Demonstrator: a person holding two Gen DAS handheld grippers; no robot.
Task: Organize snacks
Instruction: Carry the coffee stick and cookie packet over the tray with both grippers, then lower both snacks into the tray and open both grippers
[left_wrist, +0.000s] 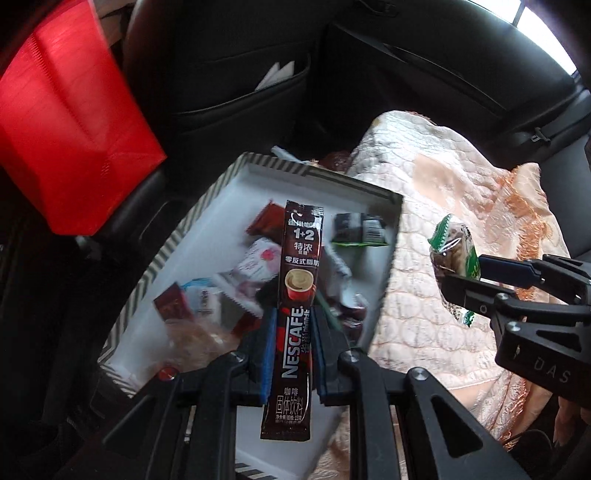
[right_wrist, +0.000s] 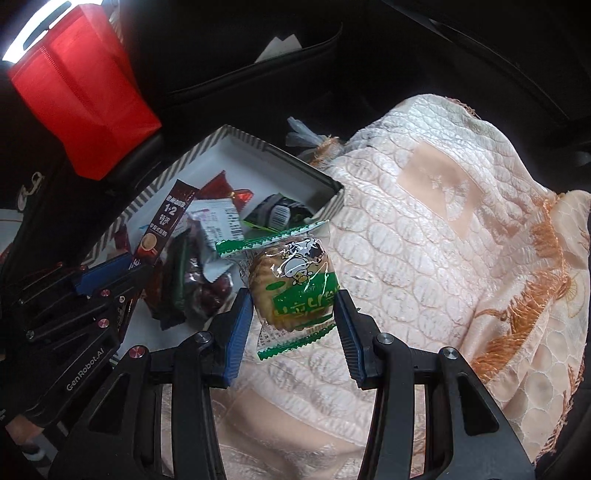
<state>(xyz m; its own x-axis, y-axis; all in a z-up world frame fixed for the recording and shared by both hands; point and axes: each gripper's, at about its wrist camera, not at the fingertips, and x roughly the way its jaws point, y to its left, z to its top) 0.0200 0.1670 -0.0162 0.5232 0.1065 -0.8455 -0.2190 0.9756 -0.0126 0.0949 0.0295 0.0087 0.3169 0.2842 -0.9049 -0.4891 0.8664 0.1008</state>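
Two items in hand. My left gripper (left_wrist: 293, 345) is clamped on a Nescafé coffee stick (left_wrist: 295, 295), held above the striped-rim box (left_wrist: 173, 240). My right gripper (right_wrist: 293, 325) grips a green-wrapped biscuit pack (right_wrist: 291, 284) over the cream quilted cloth (right_wrist: 424, 240), beside the box. Several packets (right_wrist: 214, 221) already lie inside the box. I judge the sorting well advanced, with both held items left to place.

2 wrist fisheyes, each close behind its own fingers, angled steeply down – left over striped box (left_wrist: 391, 236), right over quilted blanket (right_wrist: 424, 229), both sharing box, blanket, red bag (left_wrist: 70, 122)
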